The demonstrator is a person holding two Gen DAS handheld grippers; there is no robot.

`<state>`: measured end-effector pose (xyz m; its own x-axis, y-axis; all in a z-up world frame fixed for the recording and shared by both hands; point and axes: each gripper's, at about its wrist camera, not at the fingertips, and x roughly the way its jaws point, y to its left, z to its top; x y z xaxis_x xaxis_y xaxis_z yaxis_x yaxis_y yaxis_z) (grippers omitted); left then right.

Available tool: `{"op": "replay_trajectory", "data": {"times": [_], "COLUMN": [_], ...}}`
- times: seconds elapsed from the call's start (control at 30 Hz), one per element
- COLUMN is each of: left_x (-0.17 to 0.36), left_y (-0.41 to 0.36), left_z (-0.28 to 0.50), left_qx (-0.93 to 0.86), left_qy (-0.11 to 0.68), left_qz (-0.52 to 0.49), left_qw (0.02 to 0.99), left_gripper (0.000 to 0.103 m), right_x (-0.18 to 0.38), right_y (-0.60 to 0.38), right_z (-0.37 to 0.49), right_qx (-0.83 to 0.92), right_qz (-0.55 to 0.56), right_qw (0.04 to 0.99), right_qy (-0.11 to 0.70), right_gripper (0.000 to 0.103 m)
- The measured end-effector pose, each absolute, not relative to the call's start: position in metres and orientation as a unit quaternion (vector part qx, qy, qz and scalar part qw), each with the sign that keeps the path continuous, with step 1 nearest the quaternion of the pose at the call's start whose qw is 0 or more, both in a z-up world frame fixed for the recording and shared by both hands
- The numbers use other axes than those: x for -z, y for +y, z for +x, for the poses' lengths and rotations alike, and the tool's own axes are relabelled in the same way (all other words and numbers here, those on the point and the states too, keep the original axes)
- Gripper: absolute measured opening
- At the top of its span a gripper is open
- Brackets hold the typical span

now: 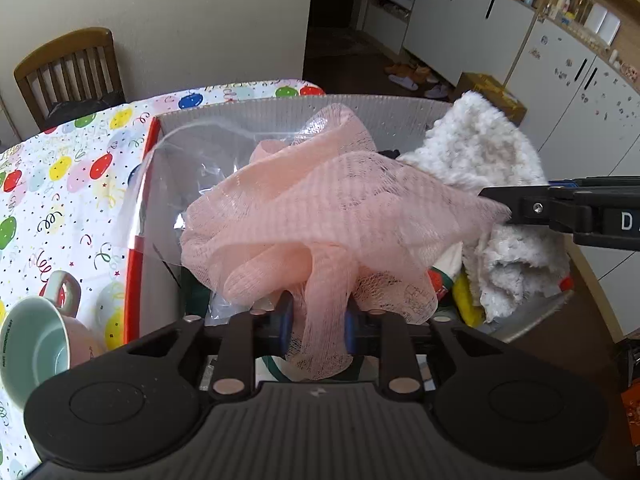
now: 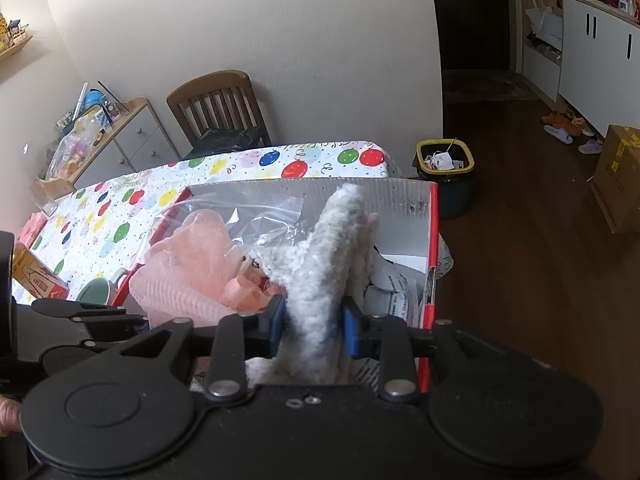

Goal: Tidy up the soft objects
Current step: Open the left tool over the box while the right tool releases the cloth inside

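left claw pinching pink mesh | right claw pinching white fleece | plastic bag, mug beside box

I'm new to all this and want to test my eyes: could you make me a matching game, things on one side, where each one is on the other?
Things:
1. pink mesh sponge
2. white fluffy cloth
3. green mug
4. wooden chair

Places:
A. against the wall
B. in the left gripper
C. on the balloon tablecloth
D. in the right gripper

Pairs: 1-B, 2-D, 3-C, 4-A
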<state>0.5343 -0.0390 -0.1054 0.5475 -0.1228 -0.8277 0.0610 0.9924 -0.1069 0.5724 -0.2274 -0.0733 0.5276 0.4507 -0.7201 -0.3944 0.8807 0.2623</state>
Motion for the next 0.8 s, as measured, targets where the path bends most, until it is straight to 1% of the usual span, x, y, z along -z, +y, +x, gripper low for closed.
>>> {"op": "replay_trajectory", "data": {"times": [0.03,0.07,0.1,0.13,0.17,0.27,0.4,0.47,0.6,0.7,0.8], "left_x": [0.104,0.102,0.101,0.098,0.094,0.085,0.068,0.060,0.044,0.032,0.021], "left_y": [-0.038,-0.037,-0.036,-0.036,-0.034,-0.031,-0.027,-0.026,-0.021,-0.018,-0.016], "left_z": [0.532,0.530,0.527,0.523,0.520,0.511,0.498,0.490,0.474,0.460,0.450], "left_qx": [0.052,0.053,0.053,0.052,0.052,0.053,0.051,0.051,0.043,0.037,0.037], "left_qy": [0.470,0.468,0.465,0.459,0.450,0.435,0.412,0.400,0.377,0.357,0.341], "left_qz": [-0.035,-0.037,-0.041,-0.043,-0.045,-0.050,-0.052,-0.050,-0.052,-0.045,-0.046], "left_qw": [0.880,0.881,0.883,0.886,0.890,0.898,0.908,0.914,0.924,0.932,0.938], "left_gripper": [0.030,0.037,0.044,0.060,0.070,0.071,0.071,0.071,0.071,0.076,0.080], "right_x": [0.072,0.071,0.070,0.068,0.067,0.062,0.052,0.046,0.033,0.028,0.022], "right_y": [-0.228,-0.228,-0.229,-0.229,-0.229,-0.230,-0.231,-0.232,-0.233,-0.234,-0.237], "right_z": [0.572,0.571,0.570,0.569,0.567,0.562,0.553,0.547,0.533,0.521,0.509], "right_qx": [-0.241,-0.240,-0.239,-0.239,-0.237,-0.239,-0.242,-0.245,-0.251,-0.255,-0.260], "right_qz": [0.033,0.031,0.030,0.030,0.029,0.032,0.031,0.031,0.036,0.044,0.051], "right_qw": [0.874,0.875,0.876,0.877,0.878,0.881,0.886,0.889,0.895,0.898,0.901], "right_qy": [0.421,0.419,0.417,0.416,0.414,0.408,0.395,0.386,0.367,0.356,0.343], "right_gripper": [0.039,0.042,0.049,0.053,0.054,0.062,0.066,0.071,0.078,0.081,0.087]}}
